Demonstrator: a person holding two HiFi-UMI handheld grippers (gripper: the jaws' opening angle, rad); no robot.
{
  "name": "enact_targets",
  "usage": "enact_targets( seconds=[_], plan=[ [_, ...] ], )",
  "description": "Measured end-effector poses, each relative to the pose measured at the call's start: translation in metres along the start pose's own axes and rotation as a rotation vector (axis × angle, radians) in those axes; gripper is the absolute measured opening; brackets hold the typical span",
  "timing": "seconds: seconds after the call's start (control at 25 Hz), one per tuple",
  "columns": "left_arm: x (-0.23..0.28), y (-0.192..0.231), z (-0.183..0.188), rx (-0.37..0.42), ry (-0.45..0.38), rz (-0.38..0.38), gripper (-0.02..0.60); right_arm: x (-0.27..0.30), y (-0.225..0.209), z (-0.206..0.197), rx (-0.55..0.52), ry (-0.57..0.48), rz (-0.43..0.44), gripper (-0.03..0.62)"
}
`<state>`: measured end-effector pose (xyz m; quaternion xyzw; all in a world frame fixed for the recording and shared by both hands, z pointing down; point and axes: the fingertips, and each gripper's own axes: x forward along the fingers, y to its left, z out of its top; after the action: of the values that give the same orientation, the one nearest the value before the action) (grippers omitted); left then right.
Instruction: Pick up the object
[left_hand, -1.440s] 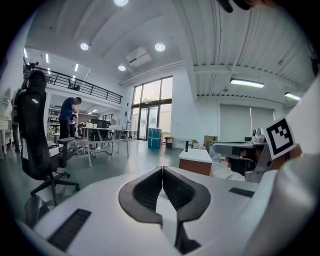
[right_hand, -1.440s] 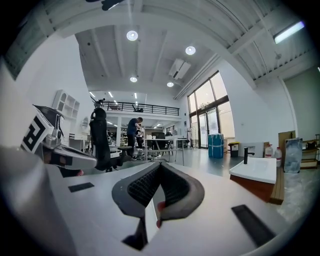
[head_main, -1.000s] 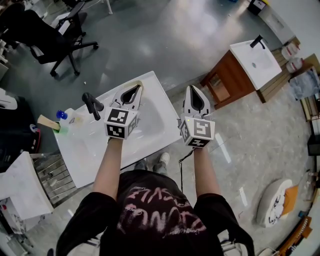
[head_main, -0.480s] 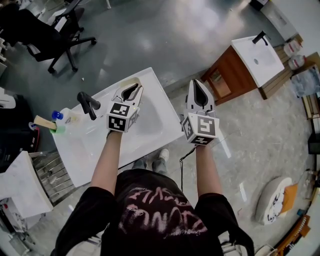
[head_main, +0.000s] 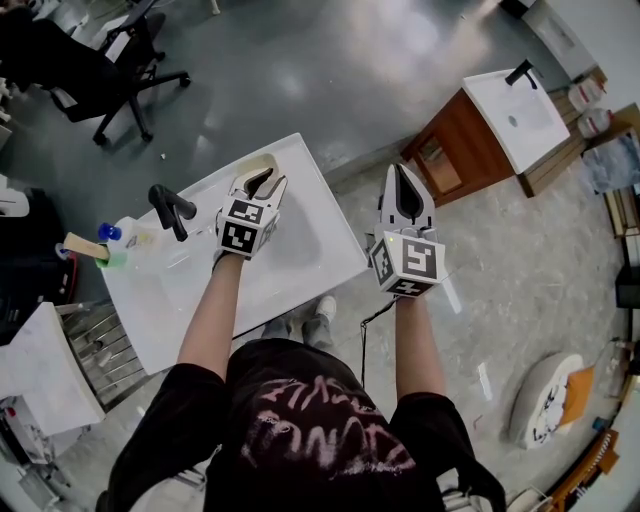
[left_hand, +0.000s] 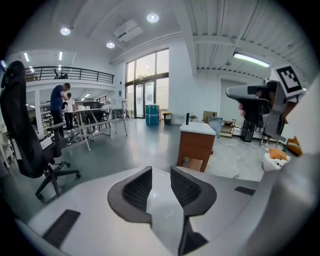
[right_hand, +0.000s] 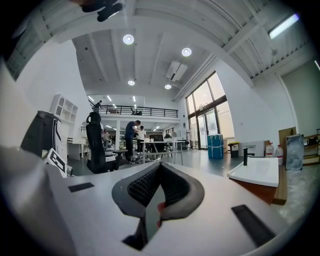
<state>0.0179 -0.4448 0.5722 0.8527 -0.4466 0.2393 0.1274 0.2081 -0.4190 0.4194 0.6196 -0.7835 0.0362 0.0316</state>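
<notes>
My left gripper hovers over the basin of the white sink top, to the right of the black faucet. Its jaws are opening, and in the left gripper view nothing sits between the pads. A beige curved thing lies at the sink's far edge just beyond the fingertips; I cannot tell what it is. My right gripper is held in the air past the sink's right edge, above the floor. Its jaws are shut with nothing gripped.
A bottle with a blue cap and a beige brush stand at the sink's left end. A wooden cabinet with a white basin stands to the far right. An office chair is at the far left, and a metal rack is below the sink.
The left gripper's jaws have gone from shut to apart and it has edged towards the sink's far edge. The right gripper has drifted slightly right.
</notes>
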Motion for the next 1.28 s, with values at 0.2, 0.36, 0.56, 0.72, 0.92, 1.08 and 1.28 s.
enact_targets(
  seconds=[0.2,0.36,0.56,0.72,0.92,1.08,1.28],
  plan=[
    [0.030,0.015,-0.029,0.034,0.115,0.002,0.123,0.002,-0.011,-0.008,-0.003,0.018,-0.014,0.015],
    [0.051,0.021,-0.049,0.067,0.202,-0.019,0.130,0.006,-0.017,-0.015,-0.005,0.035,-0.019,0.015],
    [0.075,0.026,-0.065,0.086,0.254,-0.034,0.146,0.018,-0.019,-0.025,-0.006,0.054,-0.018,0.015],
    [0.085,0.028,-0.074,0.091,0.293,-0.036,0.146,0.026,-0.020,-0.030,-0.005,0.065,-0.011,0.015],
    [0.093,0.028,-0.081,0.124,0.349,-0.054,0.145,0.031,-0.023,-0.038,-0.009,0.070,-0.001,0.015],
    [0.097,0.029,-0.085,0.163,0.389,-0.060,0.129,0.031,-0.025,-0.039,0.000,0.082,-0.017,0.015],
    [0.100,0.026,-0.086,0.185,0.406,-0.072,0.095,0.028,-0.033,-0.043,0.006,0.090,-0.026,0.015]
  ],
)
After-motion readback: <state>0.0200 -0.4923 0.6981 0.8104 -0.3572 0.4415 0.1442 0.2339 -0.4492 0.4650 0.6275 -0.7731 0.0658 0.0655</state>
